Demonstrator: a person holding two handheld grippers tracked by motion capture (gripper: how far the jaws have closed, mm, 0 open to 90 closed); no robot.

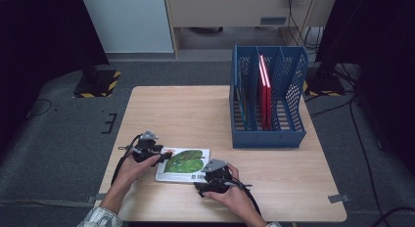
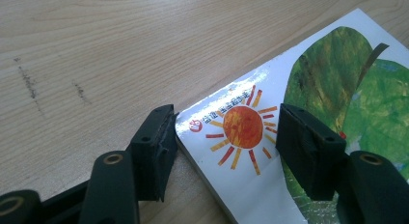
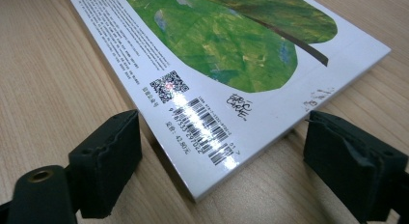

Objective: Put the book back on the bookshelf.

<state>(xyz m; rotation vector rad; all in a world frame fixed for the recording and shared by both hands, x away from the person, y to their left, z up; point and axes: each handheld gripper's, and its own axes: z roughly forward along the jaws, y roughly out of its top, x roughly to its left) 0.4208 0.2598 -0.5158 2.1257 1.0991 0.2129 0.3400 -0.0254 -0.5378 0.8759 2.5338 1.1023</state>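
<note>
Lying flat on the wooden table (image 1: 293,188), the book (image 1: 183,164) sits between the left gripper (image 1: 164,152) and the right gripper (image 1: 208,187) in the high view, with a blue file rack (image 1: 266,134) well beyond them. Along the left gripper (image 2: 226,142), the fingers (image 2: 156,147) stand apart, one at the book's (image 2: 251,185) edge, one over its cover. Along the right gripper (image 3: 222,161), fingers (image 3: 106,161) stand wide apart, the book's (image 3: 217,64) corner between them, untouched.
</note>
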